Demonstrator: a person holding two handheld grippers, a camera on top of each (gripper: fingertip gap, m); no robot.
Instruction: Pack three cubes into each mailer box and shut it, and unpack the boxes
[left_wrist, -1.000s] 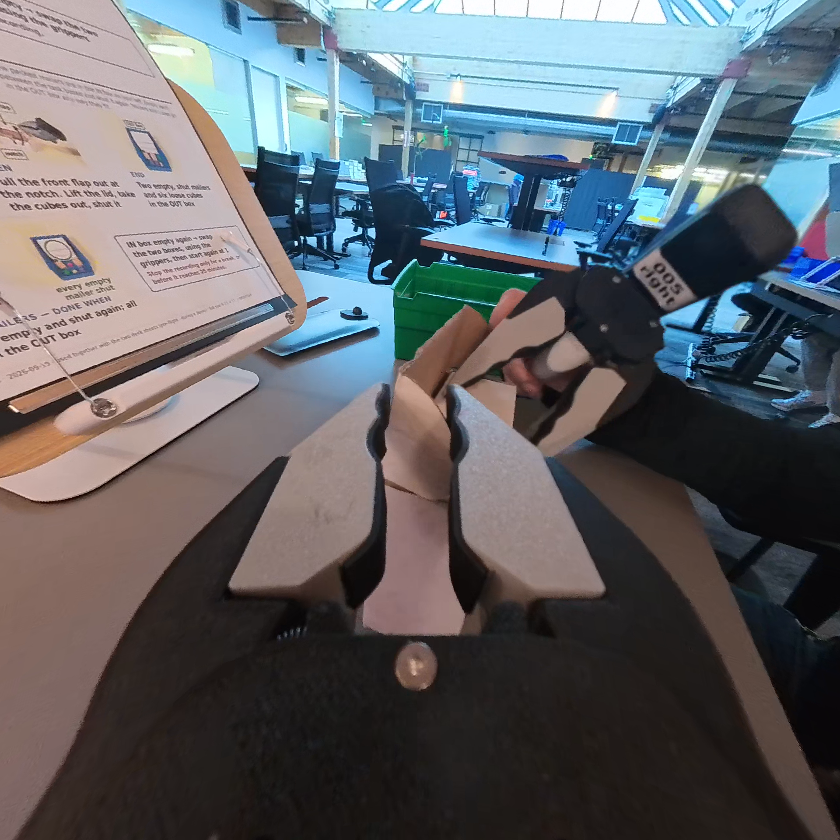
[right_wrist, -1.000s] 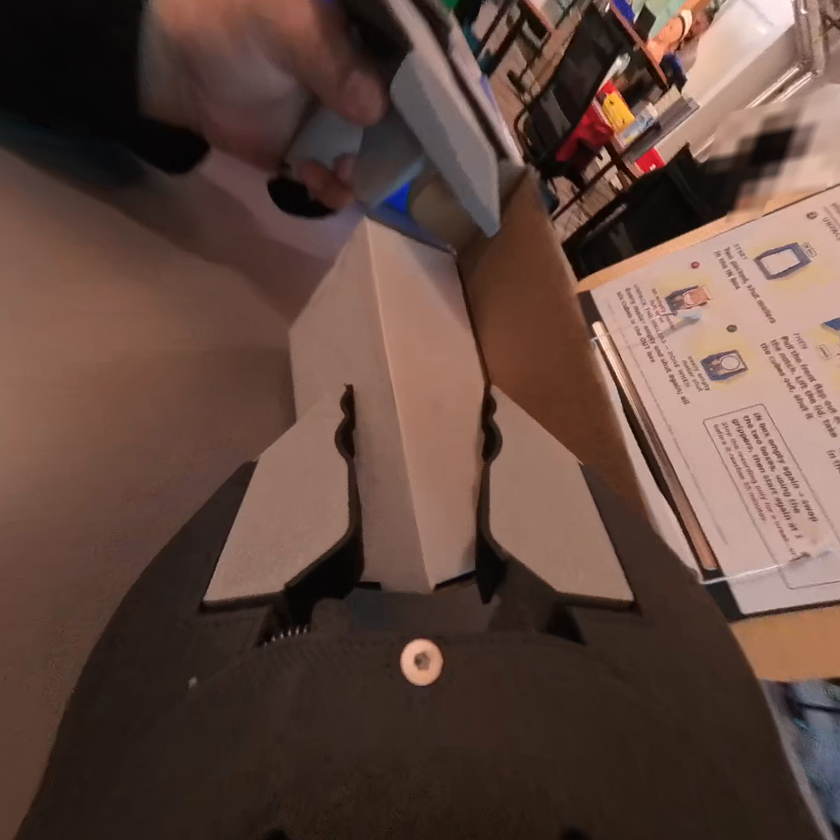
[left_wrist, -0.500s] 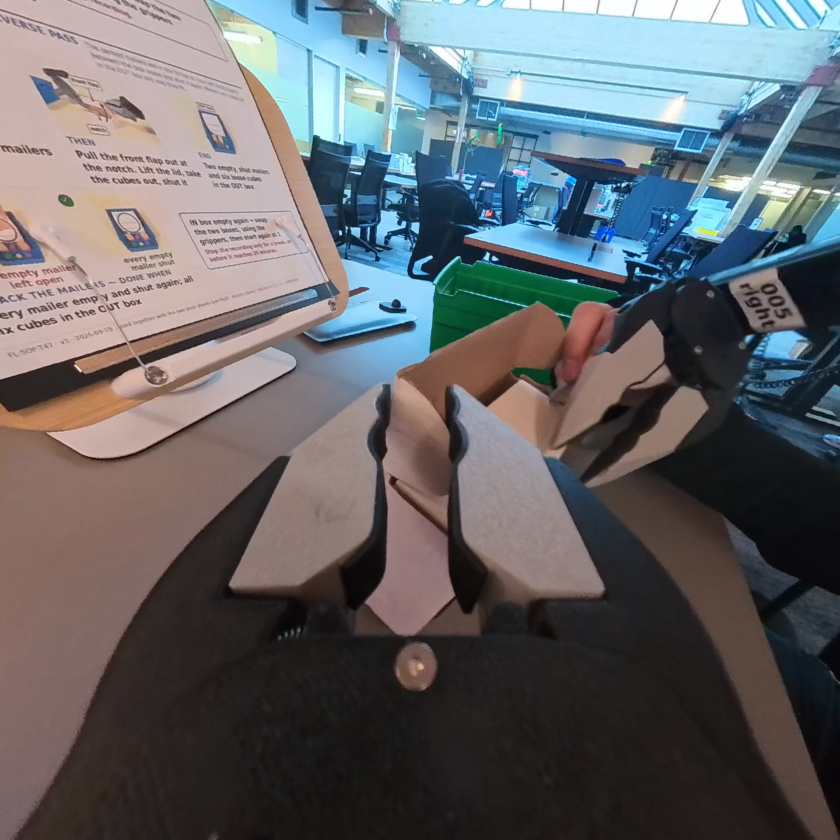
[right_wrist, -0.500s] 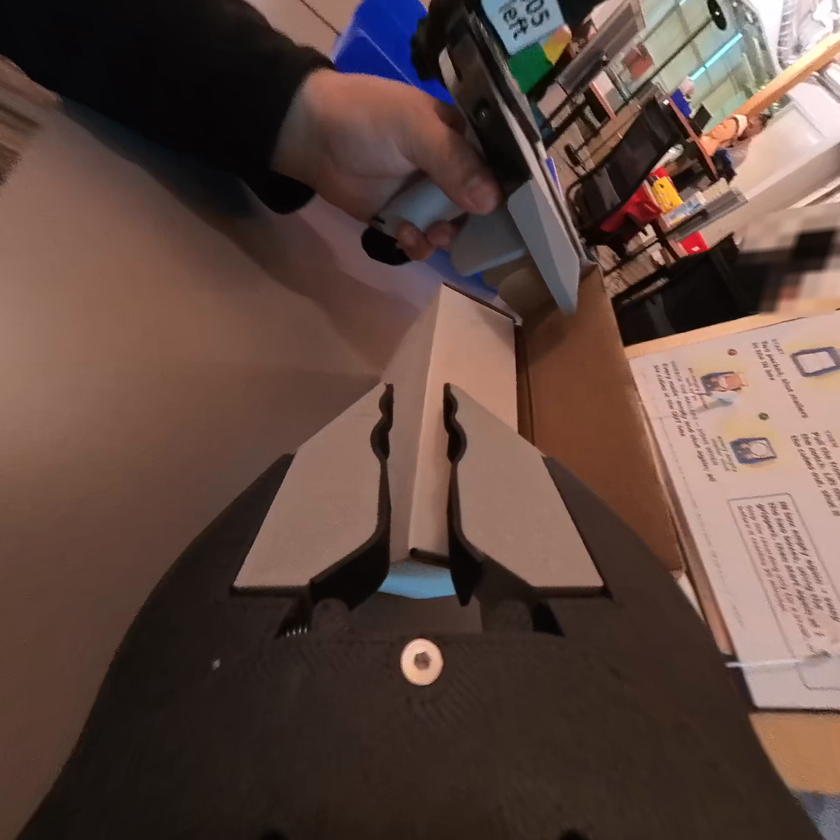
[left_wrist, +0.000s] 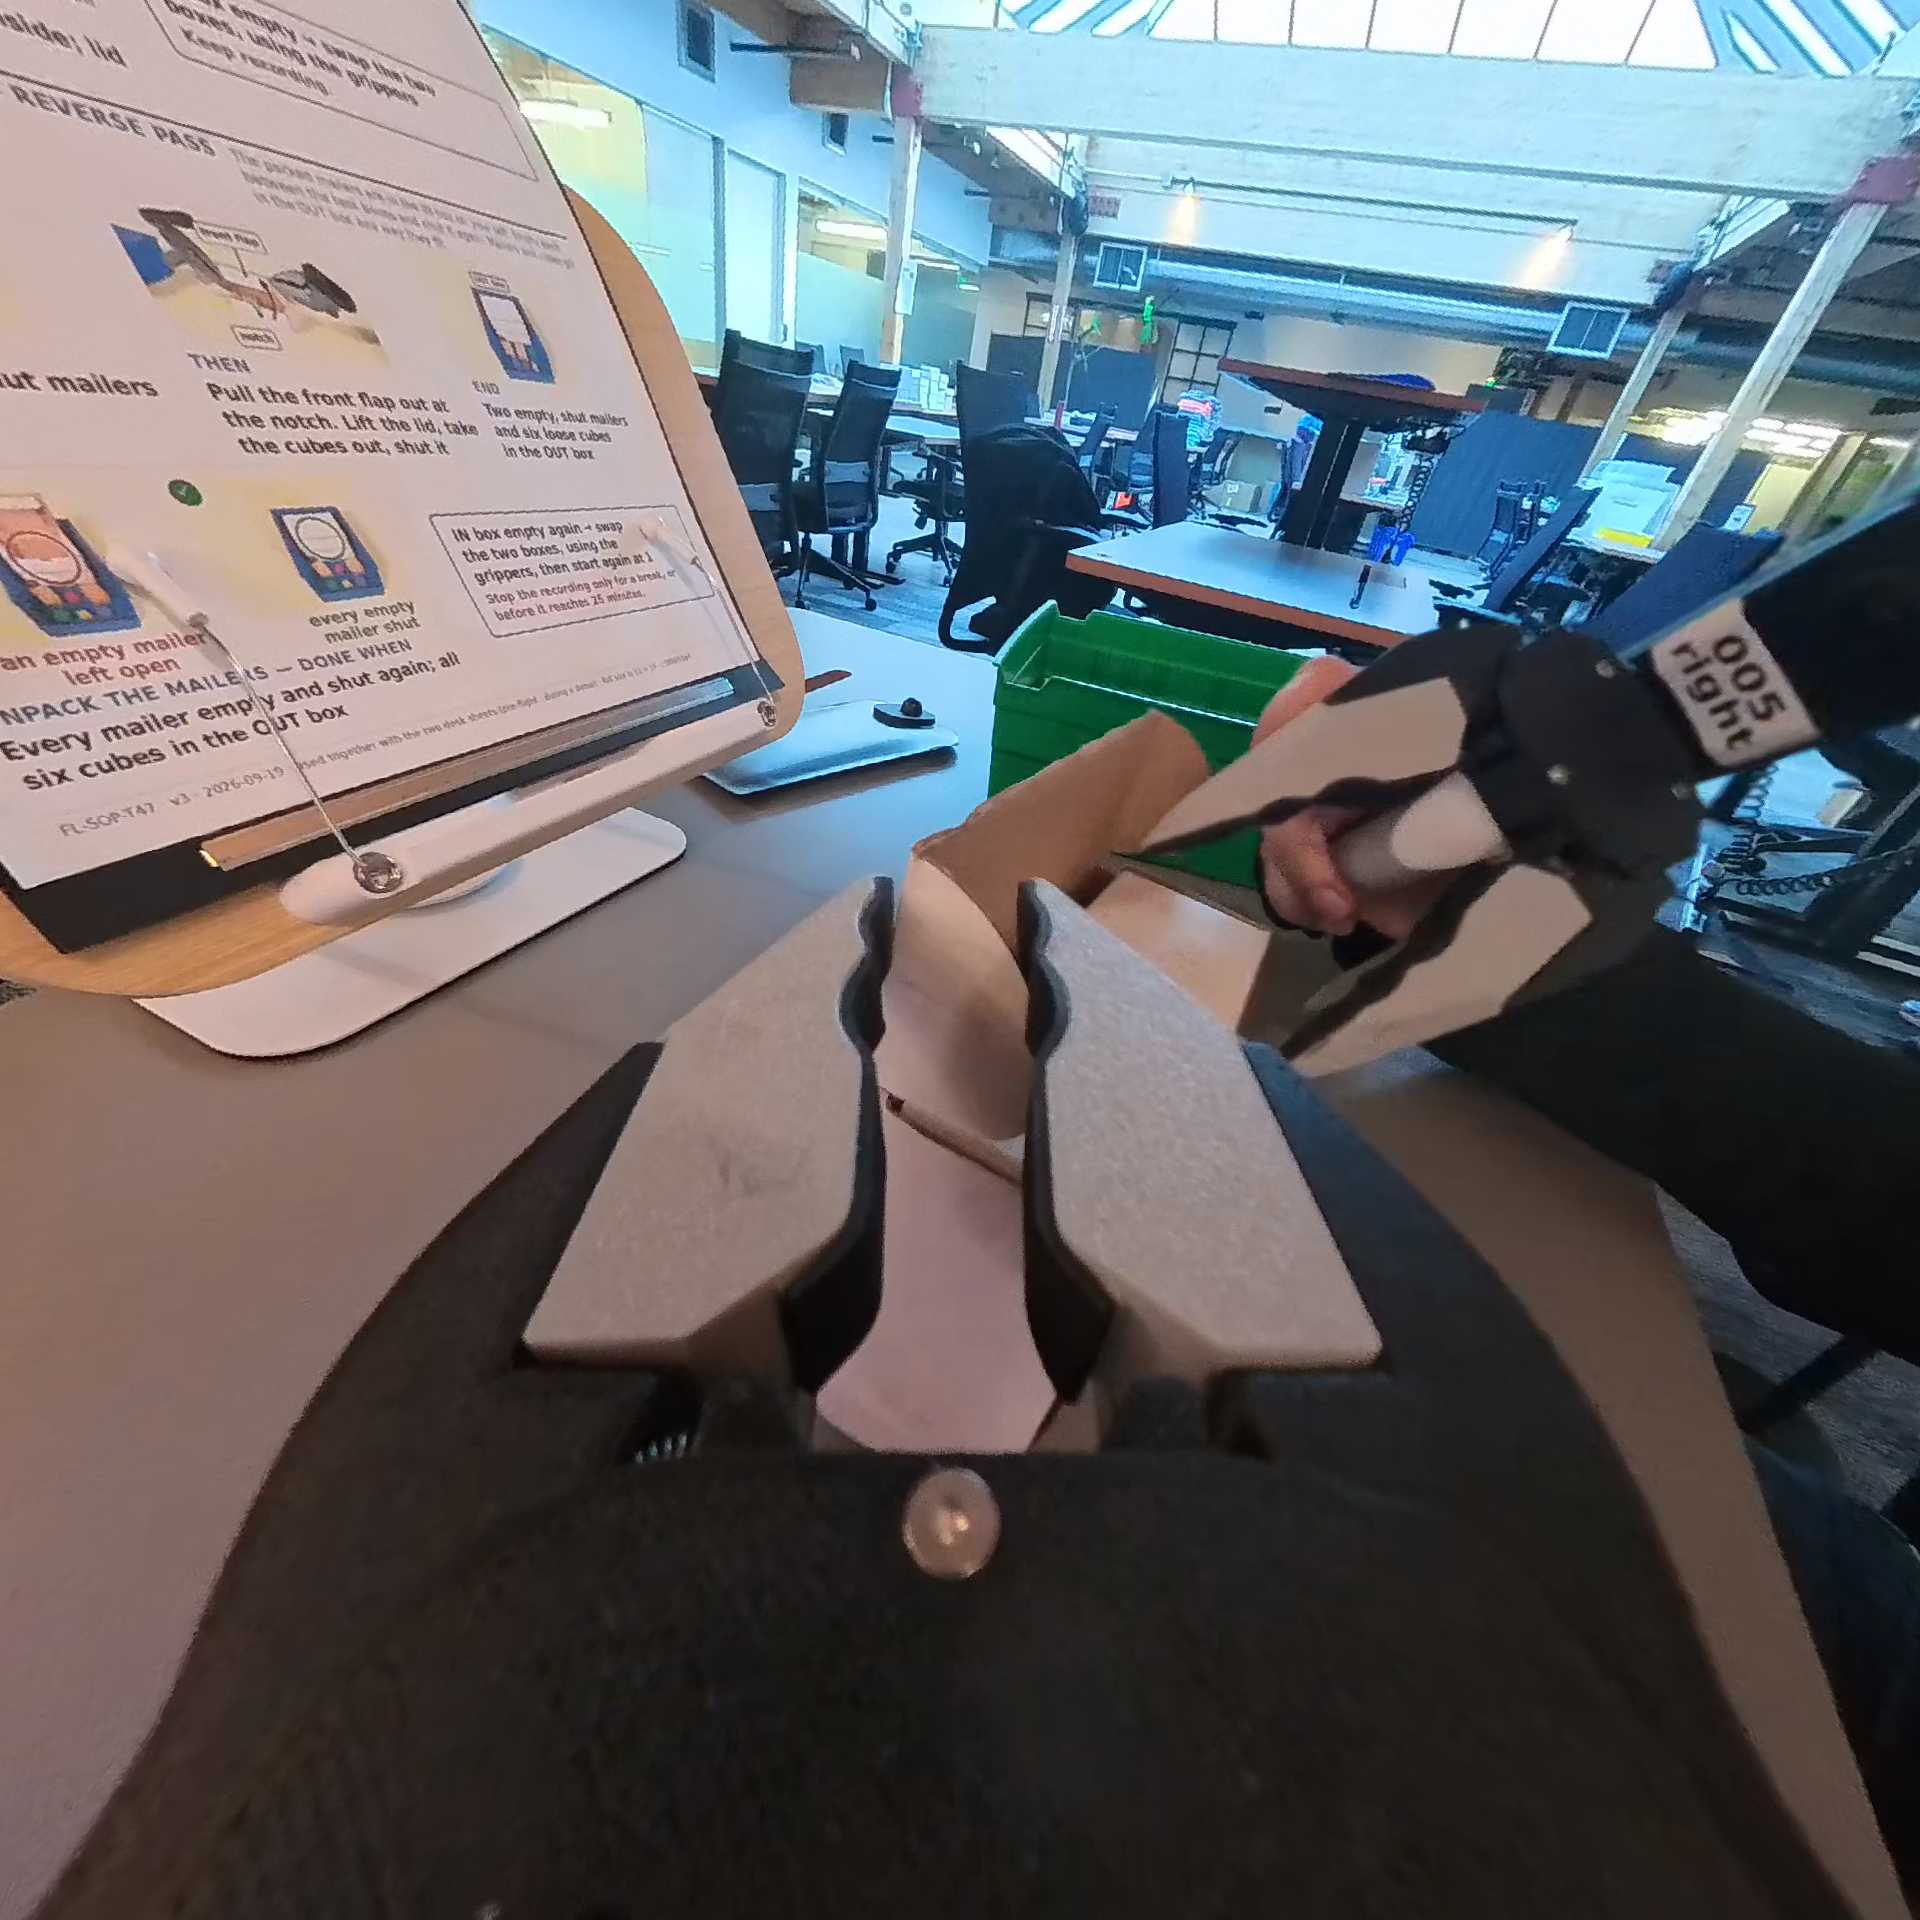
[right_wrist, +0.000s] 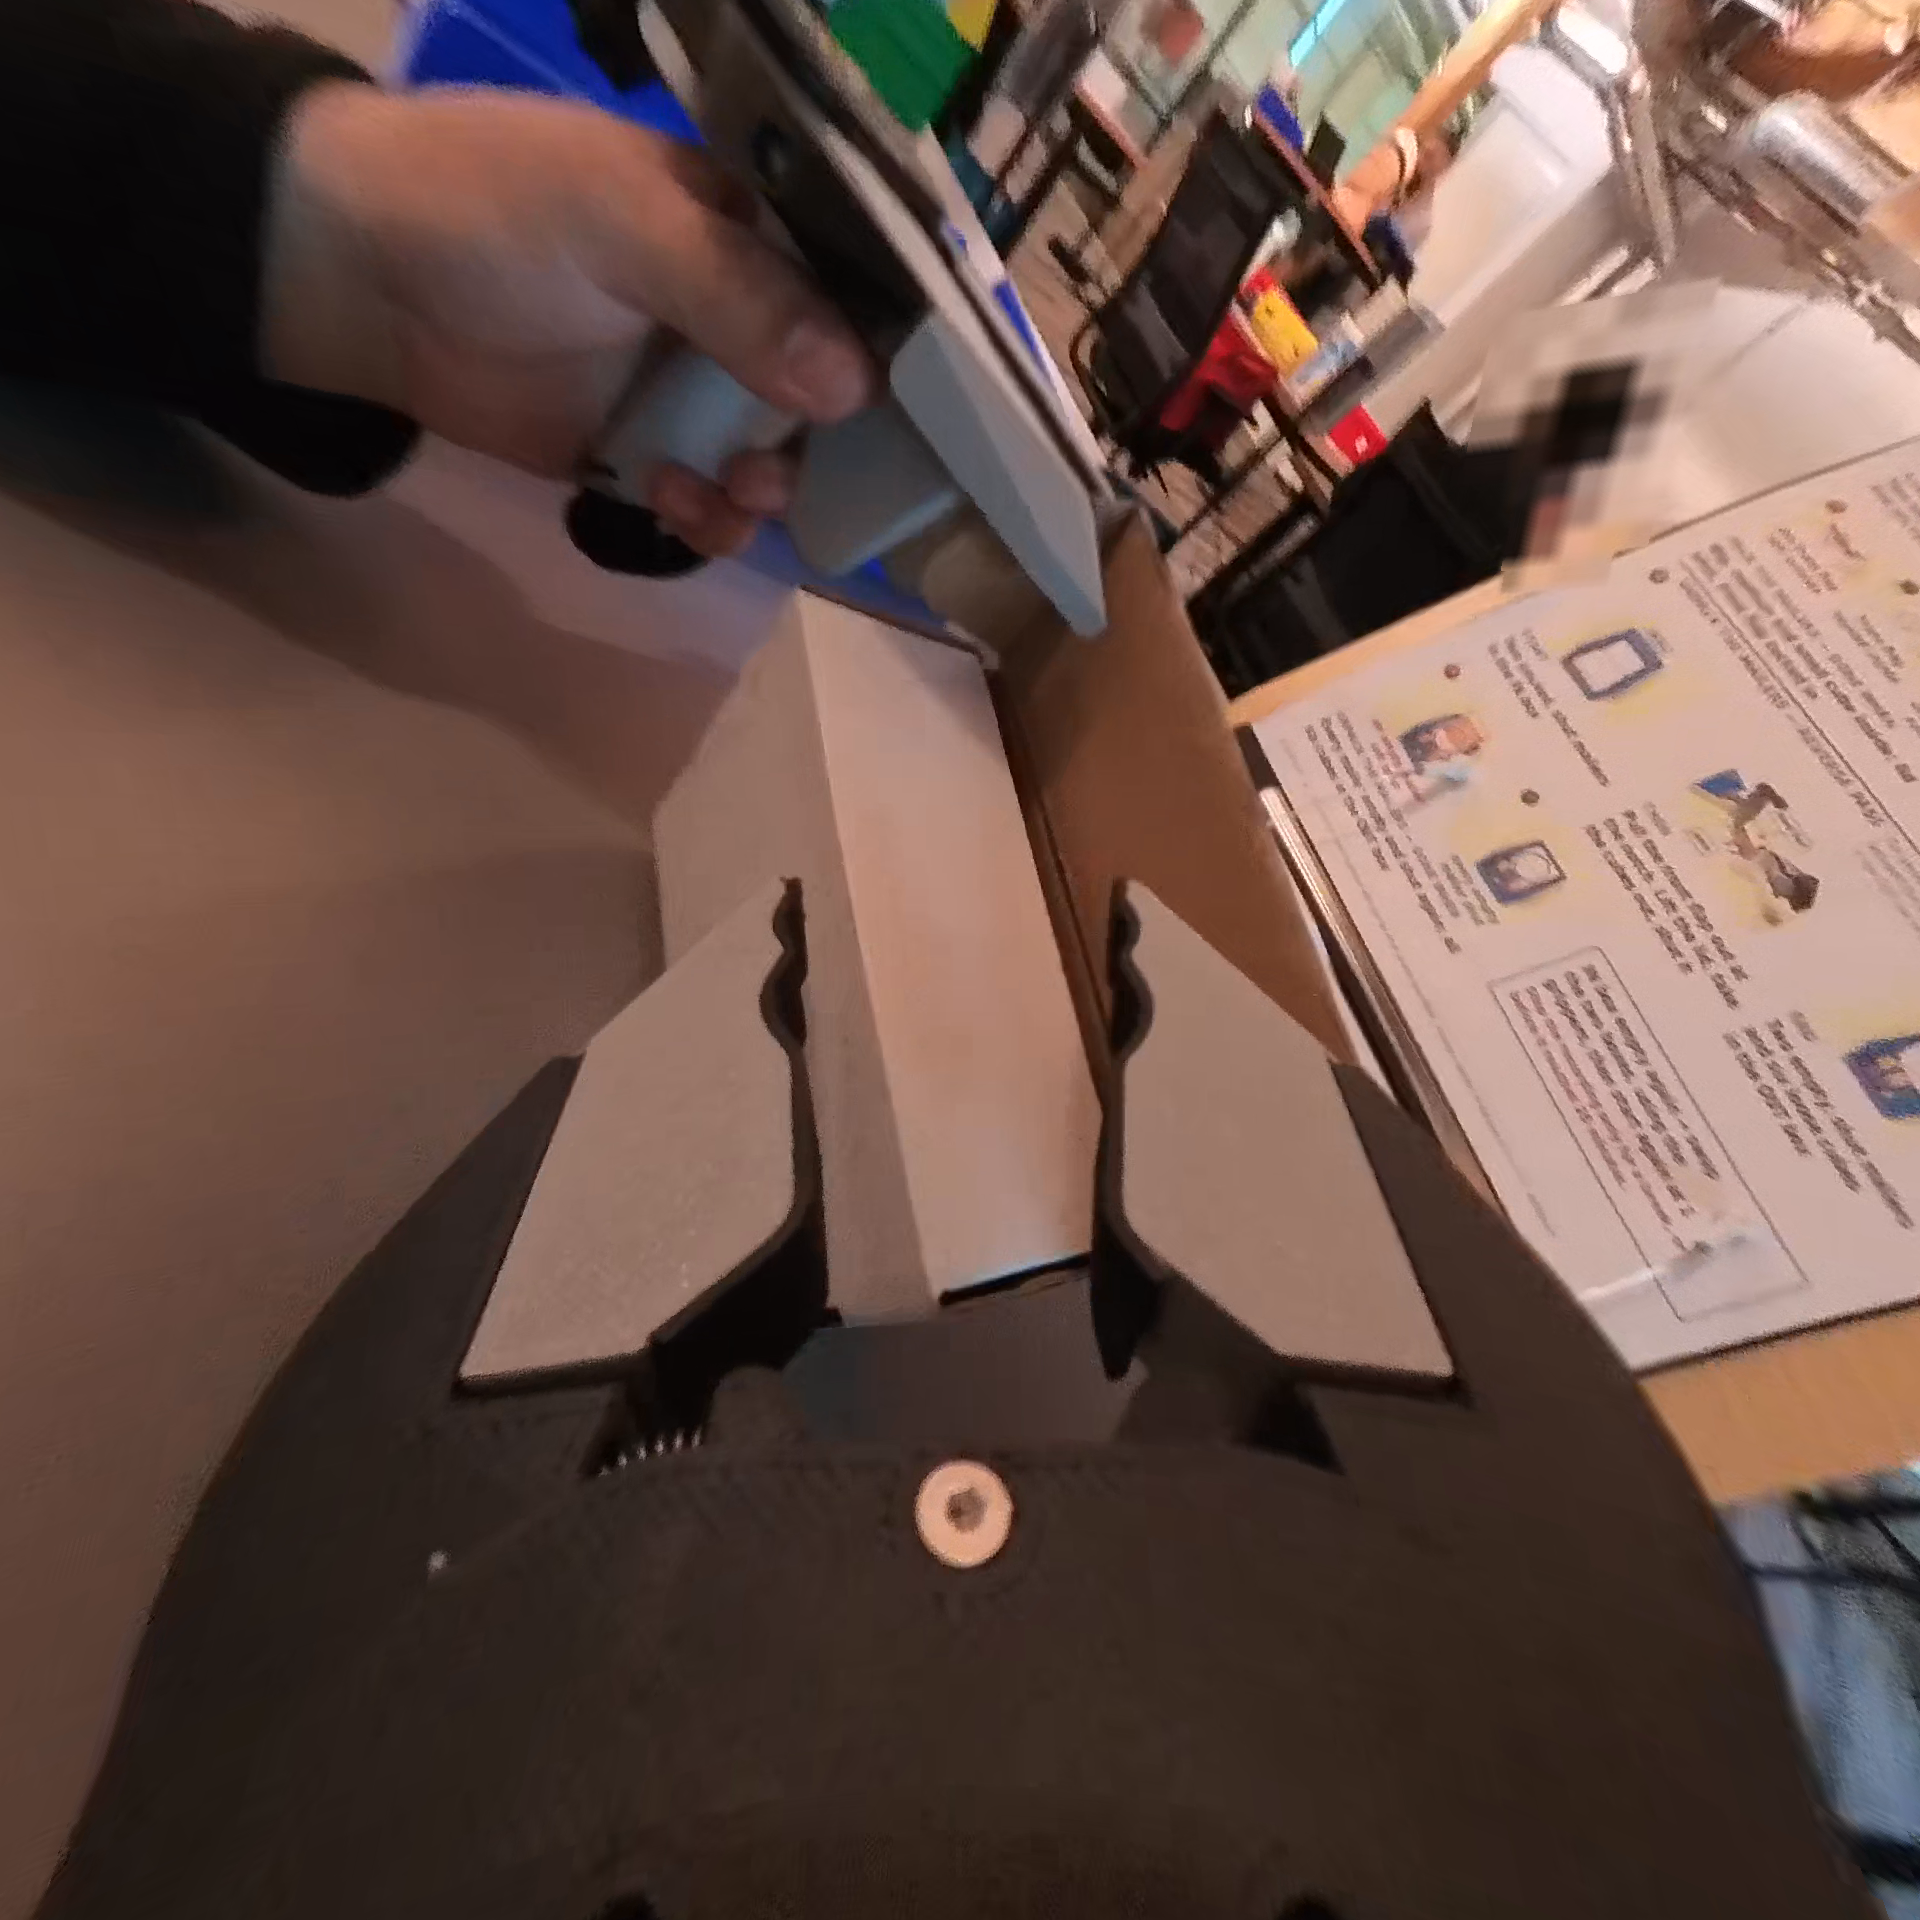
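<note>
Both grippers work on one mailer box (left_wrist: 1049, 831) sitting on the table (left_wrist: 260, 1195) at the centre of the left wrist view, in front of a green bin (left_wrist: 1122, 686) and to the right of an instruction sheet on a stand (left_wrist: 343, 488).

The left gripper (left_wrist: 951, 935) has its jaws drawn narrow around a pale cardboard panel of the box; the panel fills the gap between them, and the grip looks firm, though actual contact is hard to confirm. In the right wrist view the right gripper (right_wrist: 956, 914) stands with a moderate gap, its jaws straddling a long white folded panel (right_wrist: 935, 987) that runs straight away from the camera, up the frame, along the brown lid (right_wrist: 1132, 831). The panel does not seem to be pinched at the tips; that picture is blurred, so I cannot tell for certain.

The box's long edge lies along the right gripper's line of sight, and the left gripper (right_wrist: 1039, 540) meets the same box at the far end, upper centre of that frame. Each tool thus holds an opposite end. No cubes are visible, so whether the box is being packed or emptied is unclear.
</note>
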